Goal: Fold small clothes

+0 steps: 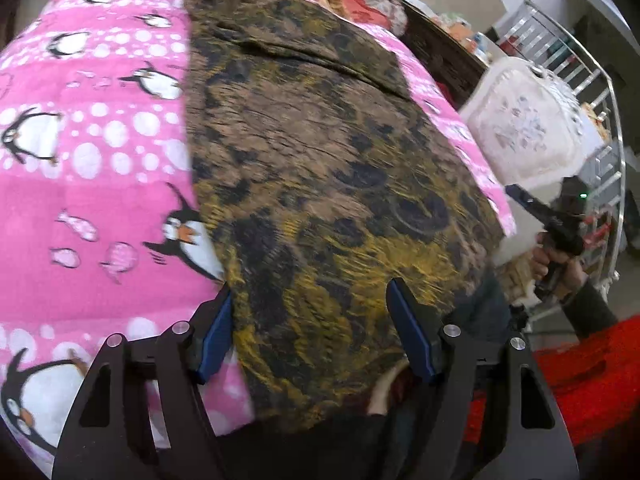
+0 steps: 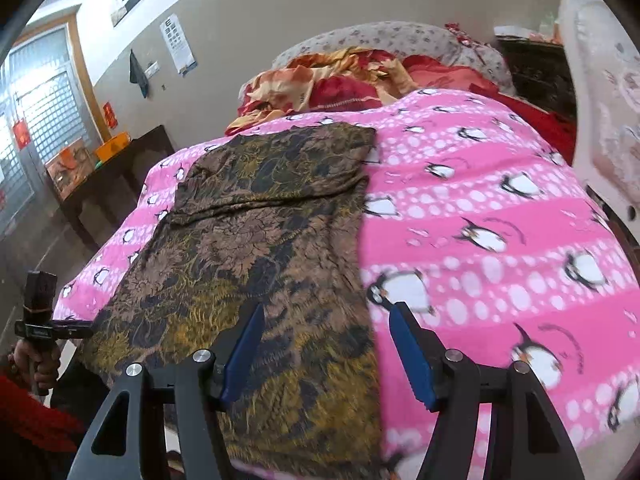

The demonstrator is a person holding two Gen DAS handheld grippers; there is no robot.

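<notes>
My left gripper (image 1: 310, 320) hangs over the near end of the garment (image 1: 320, 168), jaws spread wide, nothing between the blue pads (image 1: 218, 332). The left pad sits at the garment's left edge, over the pink blanket (image 1: 92, 184); the right pad is over the cloth itself. Cannot tell whether the tips touch the fabric.

My right gripper (image 2: 326, 344) is likewise spread wide and empty. It straddles the garment's (image 2: 256, 248) right edge: left pad (image 2: 244, 356) over the brown-and-gold cloth, right pad over the penguin blanket (image 2: 500, 200).

The garment is a brown, gold and black patterned piece, laid lengthwise down the blanket on the bed. Its far part carries a diagonal fold or seam line, and the near end droops over the bed's edge toward me.

Surroundings, right wrist view: a heap of red and orange bedding (image 2: 320, 84) lies beyond the garment's far end, with a grey floral pillow (image 2: 384, 36) behind it. A dark side table (image 2: 116, 176) stands to the left of the bed, holding an orange box (image 2: 112, 146). A white padded headboard or chair back (image 2: 600, 92) rises at the right margin.

Left wrist view: a white cushioned piece (image 1: 524, 128) and a metal rail (image 1: 600, 120) stand to the right of the bed. A red rug (image 1: 580, 372) lies below.

Each gripper shows in the other's view, off the bed's side and clear of the garment.
</notes>
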